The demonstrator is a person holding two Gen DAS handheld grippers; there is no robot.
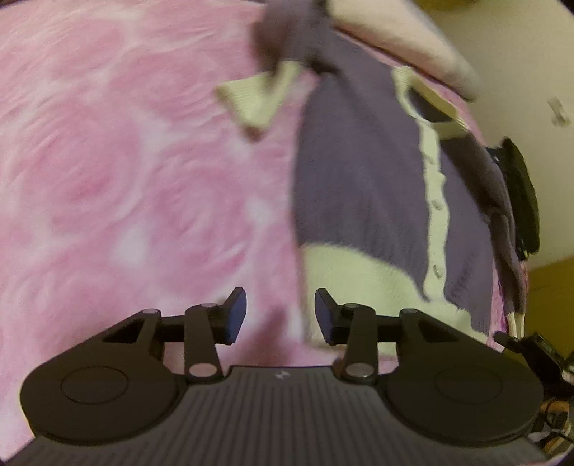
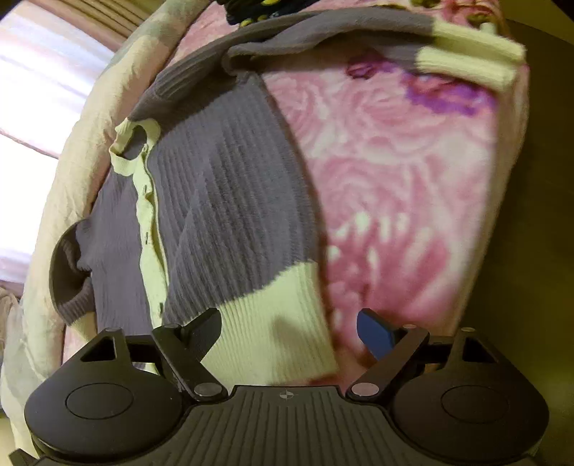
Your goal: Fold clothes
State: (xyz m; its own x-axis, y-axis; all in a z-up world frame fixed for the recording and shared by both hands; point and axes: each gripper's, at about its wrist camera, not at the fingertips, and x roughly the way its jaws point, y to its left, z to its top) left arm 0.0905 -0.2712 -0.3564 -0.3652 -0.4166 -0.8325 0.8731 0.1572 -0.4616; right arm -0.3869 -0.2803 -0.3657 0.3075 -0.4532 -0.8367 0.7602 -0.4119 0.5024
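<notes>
A purple cardigan [image 2: 229, 200] with cream trim lies flat on a pink flowered blanket [image 1: 125, 179], its buttoned cream front band [image 2: 150, 229] facing up. The body is spread out, and the cream hem [image 2: 272, 333] lies nearest the cameras. In the right wrist view, one sleeve [image 2: 323, 32] stretches sideways across the far part of the blanket, ending in a cream cuff [image 2: 473, 53]. The other side appears bunched near the pale bedding [image 2: 71, 179] at the edge. Judged from this layout, folding has barely begun: the sleeves remain to be brought in and the body doubled over.

The left gripper [image 1: 280, 315] has its fingers partly apart, with nothing between them; it hovers over the blanket just beside the corner of the hem [image 1: 358, 272]. The right gripper [image 2: 287, 335] stands with its fingers wide apart, straddling the opposite corner of the hem; the pads do not appear to press on the cloth. Whether the fingertips touch the fabric cannot be told from the blurred frames.
</notes>
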